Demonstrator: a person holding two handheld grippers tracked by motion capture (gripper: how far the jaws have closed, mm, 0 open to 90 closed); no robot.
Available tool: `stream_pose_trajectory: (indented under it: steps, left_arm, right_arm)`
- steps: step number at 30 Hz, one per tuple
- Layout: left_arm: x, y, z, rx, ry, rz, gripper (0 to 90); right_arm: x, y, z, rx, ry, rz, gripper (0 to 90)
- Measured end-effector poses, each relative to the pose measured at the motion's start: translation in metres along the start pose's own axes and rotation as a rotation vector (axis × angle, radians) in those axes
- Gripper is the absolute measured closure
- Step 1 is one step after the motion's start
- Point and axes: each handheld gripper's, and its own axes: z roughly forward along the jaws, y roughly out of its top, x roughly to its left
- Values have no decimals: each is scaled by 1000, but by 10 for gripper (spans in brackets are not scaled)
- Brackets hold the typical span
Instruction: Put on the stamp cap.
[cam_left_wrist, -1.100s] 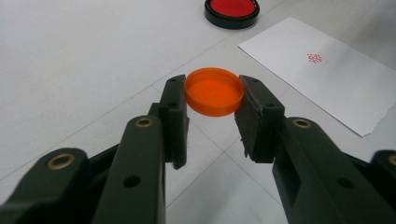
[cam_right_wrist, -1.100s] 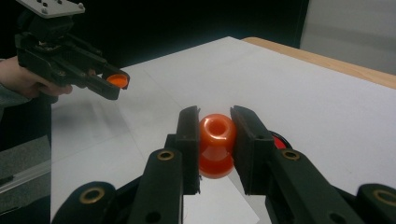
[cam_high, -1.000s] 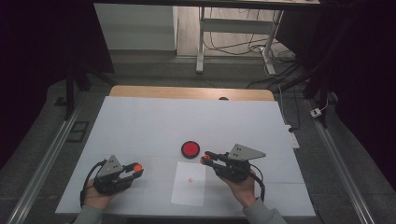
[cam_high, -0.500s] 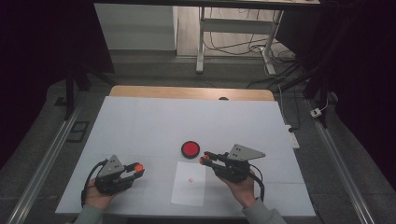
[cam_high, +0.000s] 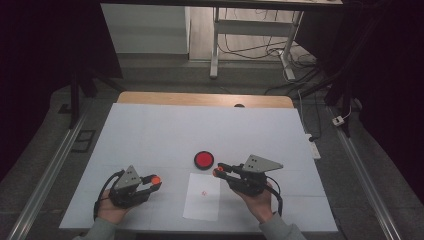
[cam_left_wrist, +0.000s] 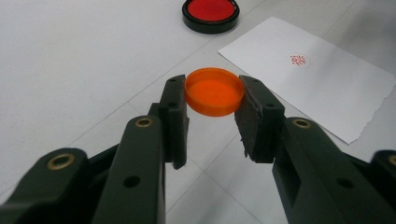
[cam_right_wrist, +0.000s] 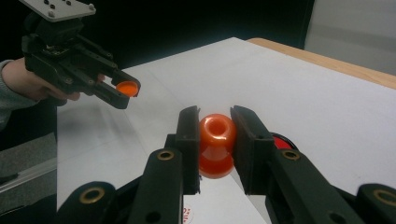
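My left gripper (cam_high: 155, 180) sits at the near left of the white table (cam_high: 150, 135), shut on a flat orange cap (cam_high: 156, 178). In the left gripper view the cap (cam_left_wrist: 214, 91) is pinched edge to edge between the two pads, just above the table. My right gripper (cam_high: 218, 171) hovers at the near right, pointing left. It is shut on an orange knob-shaped stamp (cam_right_wrist: 216, 140). A round red ink pad in a black rim (cam_high: 204, 160) lies just beyond both tips. Between the hands lies a white paper sheet (cam_high: 201, 202) with a small red print (cam_high: 204, 193).
A wooden strip (cam_high: 205, 99) borders the table's far edge. Metal rails (cam_high: 50, 165) run along both sides of the table. Desk legs and cables (cam_high: 250, 50) stand on the floor beyond. The right gripper view also shows the other hand with its gripper (cam_right_wrist: 70, 60).
My left gripper has edged slightly to the right with the cap still in it. The right gripper has stayed put.
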Motion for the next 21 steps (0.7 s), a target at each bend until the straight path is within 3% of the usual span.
stream_pose_trajectory:
  steps: [21]
  left_arm:
    - [-18, 31, 23, -9, -67, 85, 646]
  right_arm:
    - [2, 1, 1, -11, 16, 7, 722]
